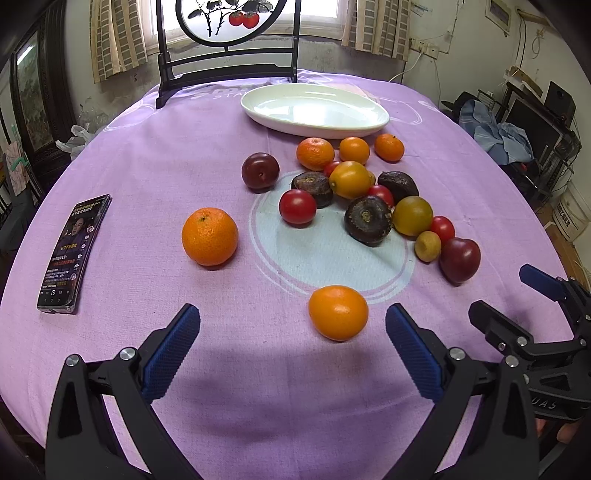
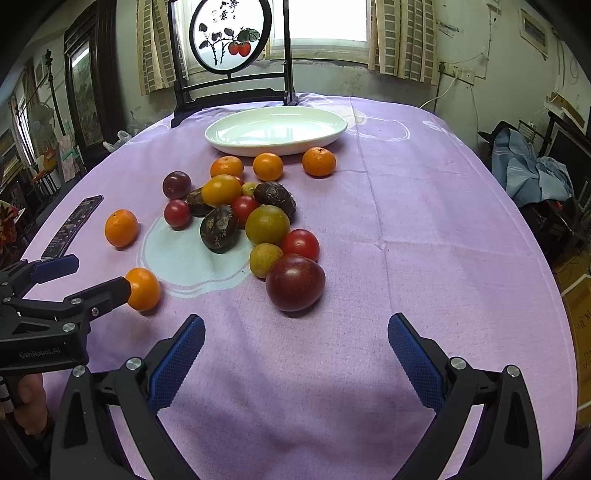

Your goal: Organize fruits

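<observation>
Both tongs, left (image 1: pixel 291 325) and right (image 2: pixel 295 332), gape wide and empty above the tabletop (image 2: pixel 424 221). Fruits (image 2: pixel 236 214) cluster mid-cloth, several half-hidden behind neighbours. Bare cloth lies rightward; white plate (image 2: pixel 277 131) beyond.

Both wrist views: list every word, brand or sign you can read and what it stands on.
"GenRobot.AI": left gripper body, right wrist view.
"UAS": partly hidden letters on right gripper body.
Tablecloth print near the white plate: partial, unreadable.
Phone screen: Chinese text, too small.
Round painted screen: calligraphy, too blurred.

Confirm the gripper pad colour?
Blue, textured pads on black arms; clearest in the left wrist view.
</observation>
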{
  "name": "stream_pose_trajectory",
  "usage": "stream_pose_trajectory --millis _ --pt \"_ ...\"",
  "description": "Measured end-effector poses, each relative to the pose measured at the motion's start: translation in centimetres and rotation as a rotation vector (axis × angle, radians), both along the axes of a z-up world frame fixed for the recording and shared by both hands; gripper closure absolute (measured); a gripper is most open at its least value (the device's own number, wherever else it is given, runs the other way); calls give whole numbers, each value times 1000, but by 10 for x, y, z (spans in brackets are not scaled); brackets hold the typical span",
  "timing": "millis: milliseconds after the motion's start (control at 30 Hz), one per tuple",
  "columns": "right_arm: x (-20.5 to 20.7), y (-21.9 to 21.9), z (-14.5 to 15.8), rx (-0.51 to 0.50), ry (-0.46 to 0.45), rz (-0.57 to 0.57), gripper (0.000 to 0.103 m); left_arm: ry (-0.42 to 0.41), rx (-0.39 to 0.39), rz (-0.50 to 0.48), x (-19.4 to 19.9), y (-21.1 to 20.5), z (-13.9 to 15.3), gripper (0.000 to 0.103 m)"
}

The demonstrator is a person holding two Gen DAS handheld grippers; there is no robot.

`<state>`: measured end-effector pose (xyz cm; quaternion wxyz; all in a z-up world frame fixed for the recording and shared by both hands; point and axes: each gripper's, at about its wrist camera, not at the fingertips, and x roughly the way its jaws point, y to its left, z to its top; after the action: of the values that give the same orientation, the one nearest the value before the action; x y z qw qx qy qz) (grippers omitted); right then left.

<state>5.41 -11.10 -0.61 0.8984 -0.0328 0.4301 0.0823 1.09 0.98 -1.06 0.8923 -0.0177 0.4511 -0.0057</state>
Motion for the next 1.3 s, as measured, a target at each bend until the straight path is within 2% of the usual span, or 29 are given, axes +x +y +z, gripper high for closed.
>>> stream_pose_trajectory --millis 800,1300 --pt "0 0 -1 -1 9 6 3 6 -1 0 -1 -1 -1 4" --pt "0 1 -5 -1 15 18 3 25 9 -7 -3 0 -13 5"
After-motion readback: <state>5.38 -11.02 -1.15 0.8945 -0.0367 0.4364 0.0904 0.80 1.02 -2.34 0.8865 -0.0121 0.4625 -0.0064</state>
